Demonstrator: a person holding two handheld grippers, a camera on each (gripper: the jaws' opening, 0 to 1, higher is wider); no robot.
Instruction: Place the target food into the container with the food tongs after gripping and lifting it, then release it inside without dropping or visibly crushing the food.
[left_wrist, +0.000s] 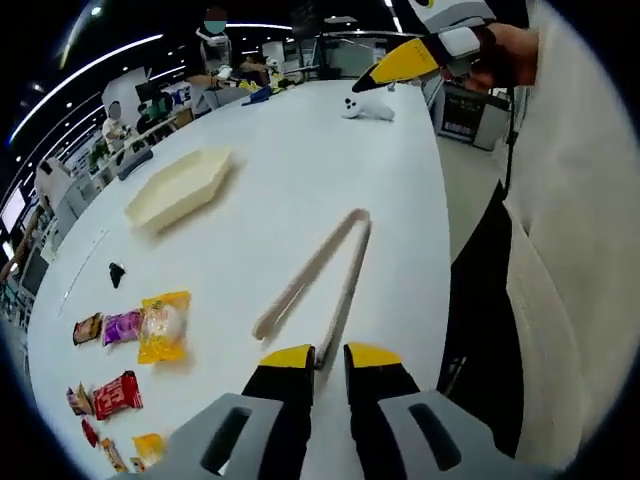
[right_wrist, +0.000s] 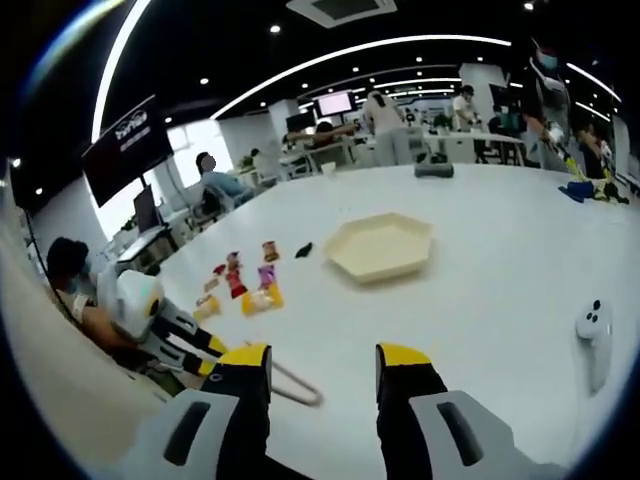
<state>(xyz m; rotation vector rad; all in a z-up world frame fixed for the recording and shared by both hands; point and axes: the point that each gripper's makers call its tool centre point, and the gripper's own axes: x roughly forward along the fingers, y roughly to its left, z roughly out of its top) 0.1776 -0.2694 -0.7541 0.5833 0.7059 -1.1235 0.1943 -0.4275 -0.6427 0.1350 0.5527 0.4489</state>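
White tabletop (left_wrist: 300, 180): the work surface under both of my tools.

My left gripper (left_wrist: 330, 358), black with yellow tips: jaws close together, pinching the hinge end of the beige plastic food tongs (left_wrist: 315, 275). The tongs lie flat on the table, their two arms spreading away from my jaws. In the right gripper view the looped end of the tongs (right_wrist: 290, 383) shows beside this gripper (right_wrist: 205, 350).

My right gripper (right_wrist: 325, 362), same make: jaws apart, nothing between them, held above the table. In the left gripper view it (left_wrist: 385, 72) sits at the far end of the table in my hand (left_wrist: 505, 50).

Cream hexagonal shallow tray (left_wrist: 178, 186): the container, standing empty on the table, well apart from the tongs; also seen in the right gripper view (right_wrist: 380, 246).

Yellow wrapped snack packet (left_wrist: 163, 326): on the table near the tray-side arm of the tongs, not touching it. Beside it, a purple packet (left_wrist: 122, 326), a red packet (left_wrist: 117, 393) and further small packets.

White handheld controller (right_wrist: 593, 335): lying on the table, off to one side.
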